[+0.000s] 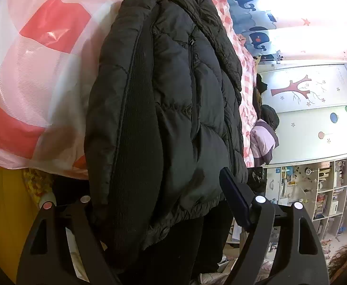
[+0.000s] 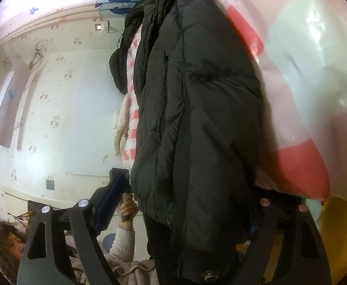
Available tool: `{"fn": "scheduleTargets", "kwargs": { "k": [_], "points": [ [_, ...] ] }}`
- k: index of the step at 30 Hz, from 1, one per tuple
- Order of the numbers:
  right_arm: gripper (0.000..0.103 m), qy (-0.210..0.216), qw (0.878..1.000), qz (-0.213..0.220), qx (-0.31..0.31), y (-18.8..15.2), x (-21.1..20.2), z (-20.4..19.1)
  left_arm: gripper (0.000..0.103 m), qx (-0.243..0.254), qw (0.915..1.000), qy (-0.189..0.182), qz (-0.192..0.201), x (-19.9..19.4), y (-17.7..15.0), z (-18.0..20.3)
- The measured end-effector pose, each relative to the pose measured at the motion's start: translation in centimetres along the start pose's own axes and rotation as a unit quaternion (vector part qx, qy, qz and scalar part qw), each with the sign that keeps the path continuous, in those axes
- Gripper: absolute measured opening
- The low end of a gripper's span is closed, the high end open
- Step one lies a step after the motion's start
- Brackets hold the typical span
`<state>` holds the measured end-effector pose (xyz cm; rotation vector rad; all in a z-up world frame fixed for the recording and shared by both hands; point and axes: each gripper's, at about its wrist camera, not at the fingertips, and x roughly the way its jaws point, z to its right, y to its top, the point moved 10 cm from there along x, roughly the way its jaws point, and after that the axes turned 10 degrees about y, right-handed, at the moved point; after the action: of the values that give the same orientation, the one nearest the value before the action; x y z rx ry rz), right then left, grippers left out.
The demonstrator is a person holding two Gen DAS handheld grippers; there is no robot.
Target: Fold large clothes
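A black puffer jacket (image 1: 168,109) filled the middle of both wrist views, lying on a red-and-white checked sheet (image 1: 38,54) that took the upper left of the left view and the right side of the right one.

The left gripper (image 1: 164,204) stood spread, the jacket's hem between its fingers; only the right finger (image 1: 235,197) showed. The right gripper (image 2: 190,201) was likewise spread around the hem.

The left view alone showed shelves (image 1: 325,187) crammed with small items at lower right, and a lilac garment (image 1: 262,144) beside the bed. The right view alone showed a person's hand (image 2: 127,207) gripping a handle at lower left.
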<state>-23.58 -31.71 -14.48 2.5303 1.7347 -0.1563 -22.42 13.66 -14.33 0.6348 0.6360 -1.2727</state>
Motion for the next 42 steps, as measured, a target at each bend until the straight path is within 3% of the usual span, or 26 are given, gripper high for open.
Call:
{"fn": "scheduleTargets", "kwargs": {
  "k": [1, 2, 4, 5, 7, 9, 12, 21, 25, 26, 27, 29, 31, 33, 37, 39, 40, 41, 42],
  "points": [
    [0.069, -0.003, 1.0, 0.003, -0.008, 0.0, 0.0, -0.2, 0.076, -0.003, 1.0, 0.0, 0.002, 0.0, 0.0, 0.0],
    [0.049, -0.006, 1.0, 0.006, -0.016, 0.0, 0.0, -0.4, 0.076, -0.003, 1.0, 0.002, 0.004, 0.0, 0.1, -0.1],
    [0.031, -0.009, 1.0, 0.013, -0.021, -0.2, 0.1, -0.6, 0.067, -0.004, 0.9999, 0.014, 0.007, 0.0, 0.1, -0.3],
    [0.027, -0.011, 0.999, 0.018, -0.027, -0.2, 0.0, -0.8, 0.063, -0.004, 0.9998, 0.018, 0.007, 0.1, 0.1, -0.4],
    [0.024, -0.016, 0.999, 0.025, -0.036, -0.3, 0.0, -1.0, 0.033, -0.004, 0.9995, 0.031, 0.008, 0.1, 0.1, -0.6],
    [0.022, -0.01, 0.998, 0.034, -0.047, -0.4, 0.0, -1.7, 0.018, -0.003, 0.9994, 0.032, 0.013, -0.2, 0.1, -0.7],
    [0.019, -0.005, 0.997, 0.045, -0.061, -0.3, 0.0, -2.7, 0.01, 0.009, 0.9991, 0.028, 0.031, -1.4, 0.1, 0.2],
    [0.018, 0.033, 0.991, 0.053, -0.116, -2.1, -1.0, -8.1, 0.008, 0.061, 0.9959, -0.002, 0.066, -7.1, -1.5, 3.9],
    [0.018, 0.034, 0.991, 0.03, -0.126, -4.1, -1.0, -8.7, 0.009, 0.077, 0.9958, 0.011, 0.049, -7.1, -3.0, 2.3],
    [0.022, 0.027, 0.992, 0.024, -0.121, -4.4, -1.0, -8.0, 0.01, 0.07, 0.9966, 0.014, 0.042, -6.7, -3.1, 1.4],
    [0.026, 0.026, 0.994, 0.017, -0.104, -4.6, -1.0, -7.0, 0.013, 0.061, 0.9975, 0.012, 0.033, -6.1, -3.3, 0.5],
    [0.053, 0.024, 0.997, 0.017, -0.076, -4.5, -1.4, -5.0, 0.024, 0.045, 0.9988, -0.005, 0.018, -4.8, -3.5, -1.0],
    [0.058, 0.03, 0.998, 0.013, -0.056, -4.5, -1.5, -3.7, 0.052, 0.019, 0.9992, -0.033, 0.014, -4.1, -3.2, -2.1],
    [0.063, 0.034, 0.998, 0.009, -0.047, -4.5, -1.3, -2.9, 0.059, 0.007, 0.9985, -0.053, 0.013, -3.5, -3.2, -2.3],
    [0.063, 0.038, 0.998, 0.006, -0.042, -4.1, -0.6, -2.5, 0.061, 0.0, 0.9977, -0.064, 0.022, -2.8, -2.9, -1.6],
    [0.061, 0.032, 0.998, 0.013, -0.053, -3.9, -0.6, -2.7, 0.061, 0.004, 0.9984, -0.05, 0.026, -2.6, -2.9, -1.2],
    [0.045, 0.027, 0.998, 0.016, -0.06, -3.9, -0.5, -2.9, 0.051, 0.007, 0.9989, -0.037, 0.028, -2.5, -2.9, -1.3],
    [0.022, 0.016, 0.997, 0.02, -0.068, -3.8, -0.5, -3.0, 0.042, 0.009, 0.9992, -0.026, 0.029, -2.4, -3.0, -1.3],
    [0.019, 0.008, 0.997, 0.026, -0.072, -3.8, -0.7, -2.9, 0.024, 0.008, 0.9995, -0.015, 0.028, -2.3, -3.0, -1.6]
  ]
}}
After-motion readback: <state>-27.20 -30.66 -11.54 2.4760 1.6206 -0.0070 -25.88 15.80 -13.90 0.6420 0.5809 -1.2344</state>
